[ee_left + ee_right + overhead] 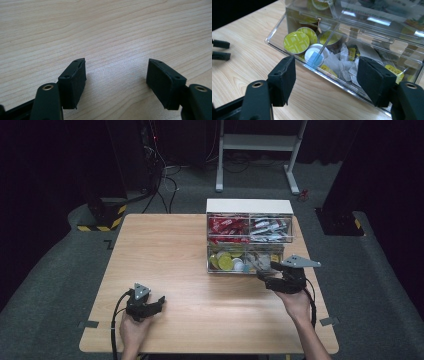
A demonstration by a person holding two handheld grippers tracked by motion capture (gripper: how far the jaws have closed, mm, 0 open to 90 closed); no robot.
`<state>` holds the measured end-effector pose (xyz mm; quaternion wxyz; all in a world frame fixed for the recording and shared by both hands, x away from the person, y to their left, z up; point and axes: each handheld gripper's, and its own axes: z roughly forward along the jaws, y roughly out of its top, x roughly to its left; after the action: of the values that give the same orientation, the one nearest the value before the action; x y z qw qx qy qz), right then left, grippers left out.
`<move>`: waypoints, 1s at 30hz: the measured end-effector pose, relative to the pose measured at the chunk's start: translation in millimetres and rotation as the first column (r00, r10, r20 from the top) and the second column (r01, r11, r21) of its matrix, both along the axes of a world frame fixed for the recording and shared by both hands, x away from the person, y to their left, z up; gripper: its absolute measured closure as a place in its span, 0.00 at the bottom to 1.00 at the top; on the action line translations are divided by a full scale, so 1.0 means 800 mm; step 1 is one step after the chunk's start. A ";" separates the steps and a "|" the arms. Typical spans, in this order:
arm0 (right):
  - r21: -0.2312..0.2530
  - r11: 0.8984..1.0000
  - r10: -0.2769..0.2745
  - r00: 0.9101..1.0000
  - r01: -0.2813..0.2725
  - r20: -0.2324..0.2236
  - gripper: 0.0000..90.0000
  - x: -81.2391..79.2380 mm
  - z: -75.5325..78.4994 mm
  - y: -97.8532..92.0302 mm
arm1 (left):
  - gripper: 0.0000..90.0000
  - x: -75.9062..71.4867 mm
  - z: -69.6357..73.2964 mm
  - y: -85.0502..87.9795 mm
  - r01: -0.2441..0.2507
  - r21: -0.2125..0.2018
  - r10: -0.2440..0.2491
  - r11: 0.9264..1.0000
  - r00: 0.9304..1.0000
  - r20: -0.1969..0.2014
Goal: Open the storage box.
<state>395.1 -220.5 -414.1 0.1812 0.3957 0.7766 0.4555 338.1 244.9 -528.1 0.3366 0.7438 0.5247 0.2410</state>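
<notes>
High view: the right gripper [264,268] is held at the front of the clear drawer box [248,236], far right on the table [165,270]; the left gripper [156,301] is rested near the front edge.
Left gripper view: jaws are spread over bare wood, nothing held.
Right gripper view: jaws are parted and empty before the open lower drawer [332,82], with yellow-lidded capsules [296,42] and tea sachets [342,65] inside.

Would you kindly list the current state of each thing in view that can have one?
Lower drawer: pulled out, holding yellow-lidded capsules and tea bags.
Upper drawers: pushed in, full of sachets.
Right gripper: jaws open, nothing between them, just before the drawer's front.
Left gripper: jaws open, empty, low over the table.
</notes>
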 end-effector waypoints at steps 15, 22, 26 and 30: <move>0.019 1.000 0.001 1.000 -0.002 0.031 0.35 0.008 0.022 0.006 | 0.36 0.000 0.000 0.000 0.000 -0.001 0.000 1.000 1.000 0.000; 0.029 0.999 0.014 0.998 -0.016 0.054 0.35 0.011 0.032 0.008 | 0.36 0.000 0.000 0.000 0.000 -0.001 0.000 1.000 1.000 0.000; 0.040 0.999 0.022 0.998 -0.024 0.053 0.36 0.012 0.037 0.009 | 0.36 0.000 0.000 0.000 0.000 -0.001 0.000 1.000 1.000 0.000; 0.047 0.998 0.026 0.998 -0.029 0.062 0.37 0.014 0.041 0.010 | 0.36 0.000 0.000 0.000 0.001 -0.001 -0.001 1.000 1.000 0.001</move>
<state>406.2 -212.2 -381.4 0.1890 0.3749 0.7649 0.4885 338.2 245.0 -528.1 0.3371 0.7438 0.5245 0.2410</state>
